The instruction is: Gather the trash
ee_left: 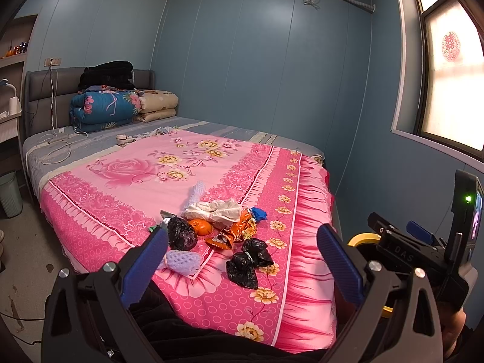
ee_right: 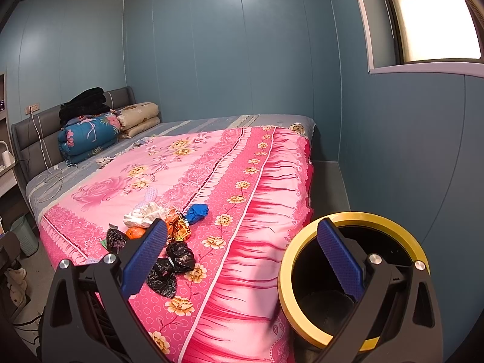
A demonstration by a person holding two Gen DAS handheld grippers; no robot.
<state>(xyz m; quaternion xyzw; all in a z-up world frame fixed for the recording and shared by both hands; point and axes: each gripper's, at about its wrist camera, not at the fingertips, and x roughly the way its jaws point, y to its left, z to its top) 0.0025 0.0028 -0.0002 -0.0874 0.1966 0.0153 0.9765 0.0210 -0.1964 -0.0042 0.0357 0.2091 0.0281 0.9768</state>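
On the pink bedspread (ee_left: 211, 296) | trash pile (ee_left: 220, 230): black bags (ee_right: 172, 267), orange (ee_left: 199, 227), wrappers, tissue, near the foot edge | left gripper (ee_left: 242, 257) wide, empty, above pile | right gripper (ee_right: 242, 257) wide, empty, over yellow-rimmed bin (ee_right: 302, 242) beside bed

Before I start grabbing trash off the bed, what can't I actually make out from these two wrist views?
- Bin interior, right wrist view: dark, partly behind the gripper finger; contents unclear.
- Green scrap, left wrist view: mostly behind the left finger.
- Purple foam net, left wrist view: one end is covered by that finger.
- Orange wrappers, right wrist view: print too small to read.
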